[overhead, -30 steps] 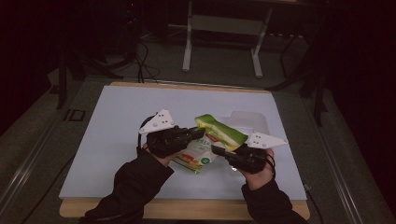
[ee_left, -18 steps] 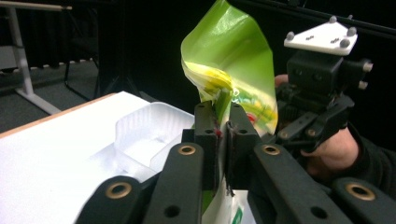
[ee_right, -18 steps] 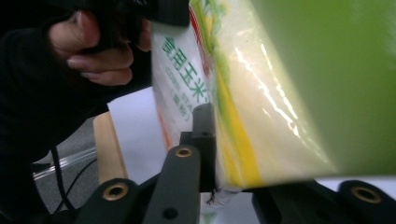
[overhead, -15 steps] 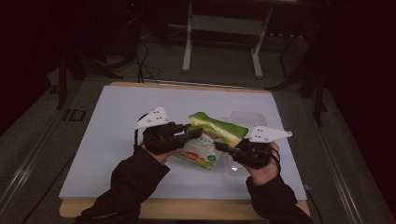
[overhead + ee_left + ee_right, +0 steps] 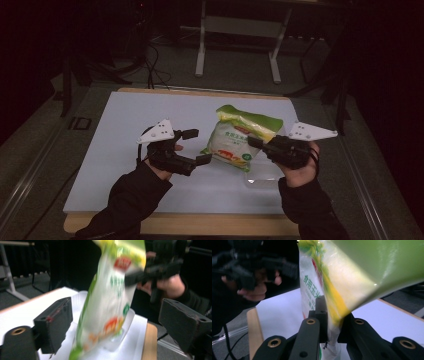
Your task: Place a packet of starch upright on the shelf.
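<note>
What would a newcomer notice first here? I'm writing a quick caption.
The green and white food bag, held up over the middle of the white table, stands out. The right gripper pinches its edge, while the left gripper hangs open beside it, jaws wide apart.

You are facing a dim room: a pale white table top (image 5: 125, 150) with a wooden front edge sits on dark grey floor (image 5: 235, 75). At twelve o'clock beyond it stands a grey metal frame (image 5: 240, 30) on two legs. Black cables (image 5: 150, 60) trail at eleven o'clock.
</note>
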The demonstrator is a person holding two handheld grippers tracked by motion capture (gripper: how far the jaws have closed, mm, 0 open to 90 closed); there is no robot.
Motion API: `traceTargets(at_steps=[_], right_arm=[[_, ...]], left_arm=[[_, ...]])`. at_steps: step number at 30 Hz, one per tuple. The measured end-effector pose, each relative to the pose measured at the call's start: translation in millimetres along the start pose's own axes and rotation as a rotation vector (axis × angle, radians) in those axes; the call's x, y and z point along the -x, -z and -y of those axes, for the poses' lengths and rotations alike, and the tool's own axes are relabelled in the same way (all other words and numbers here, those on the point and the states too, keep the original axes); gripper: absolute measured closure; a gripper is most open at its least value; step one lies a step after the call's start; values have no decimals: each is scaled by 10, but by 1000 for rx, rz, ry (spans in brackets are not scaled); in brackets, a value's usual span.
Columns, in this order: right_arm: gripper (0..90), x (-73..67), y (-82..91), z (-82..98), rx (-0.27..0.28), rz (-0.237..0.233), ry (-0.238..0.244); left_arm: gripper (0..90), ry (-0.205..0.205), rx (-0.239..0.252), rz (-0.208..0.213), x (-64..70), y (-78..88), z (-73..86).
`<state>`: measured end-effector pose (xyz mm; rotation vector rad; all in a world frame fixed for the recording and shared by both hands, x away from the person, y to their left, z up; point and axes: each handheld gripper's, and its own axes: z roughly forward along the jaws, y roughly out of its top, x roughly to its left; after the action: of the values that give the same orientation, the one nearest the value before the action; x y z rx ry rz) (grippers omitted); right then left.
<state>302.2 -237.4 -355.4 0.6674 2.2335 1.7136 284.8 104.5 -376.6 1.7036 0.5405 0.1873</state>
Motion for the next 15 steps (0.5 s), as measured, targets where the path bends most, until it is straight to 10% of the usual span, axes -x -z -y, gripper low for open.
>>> traceTargets(at_steps=[15], right_arm=[[839, 447, 525, -64, 15, 107, -22]], left_arm=[[2, 5, -153, -134, -114, 167, 499]])
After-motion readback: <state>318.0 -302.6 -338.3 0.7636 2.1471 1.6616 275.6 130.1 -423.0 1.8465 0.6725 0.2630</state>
